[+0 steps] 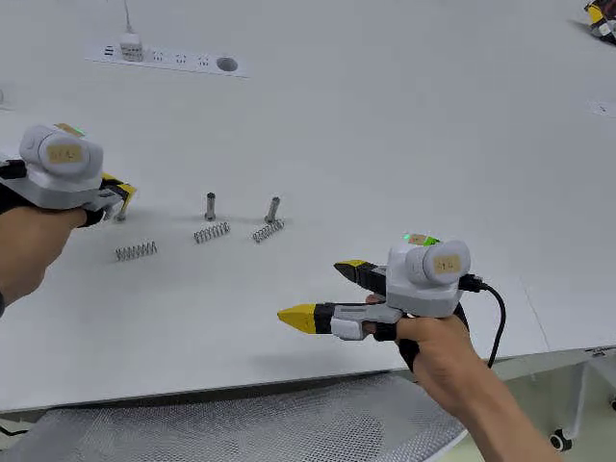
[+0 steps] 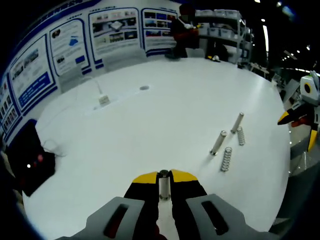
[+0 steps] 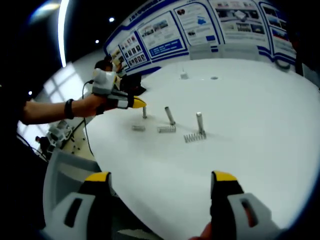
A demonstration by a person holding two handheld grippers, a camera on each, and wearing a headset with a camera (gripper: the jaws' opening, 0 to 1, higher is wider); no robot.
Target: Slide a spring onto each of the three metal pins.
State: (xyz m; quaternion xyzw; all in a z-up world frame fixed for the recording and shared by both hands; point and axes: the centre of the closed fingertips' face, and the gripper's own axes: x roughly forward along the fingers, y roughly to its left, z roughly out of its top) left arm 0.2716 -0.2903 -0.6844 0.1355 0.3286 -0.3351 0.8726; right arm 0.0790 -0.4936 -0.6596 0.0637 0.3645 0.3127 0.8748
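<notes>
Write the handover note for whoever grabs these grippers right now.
Left gripper: shut on the left pin, which stands on the bench.
Right gripper: open, empty, hovering over the bench's near side.
Middle pin and right pin: standing, bare.
Left spring, middle spring, right spring: lying flat in front of the pins.
Done: nothing threaded.
Left: all three springs.

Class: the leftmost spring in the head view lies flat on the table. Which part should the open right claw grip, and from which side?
Grip the spring across its middle coils, with the right claw coming down from above. It lies on its side, so its two flanks are reachable, and a middle hold should leave both ends free for a pin.
</notes>
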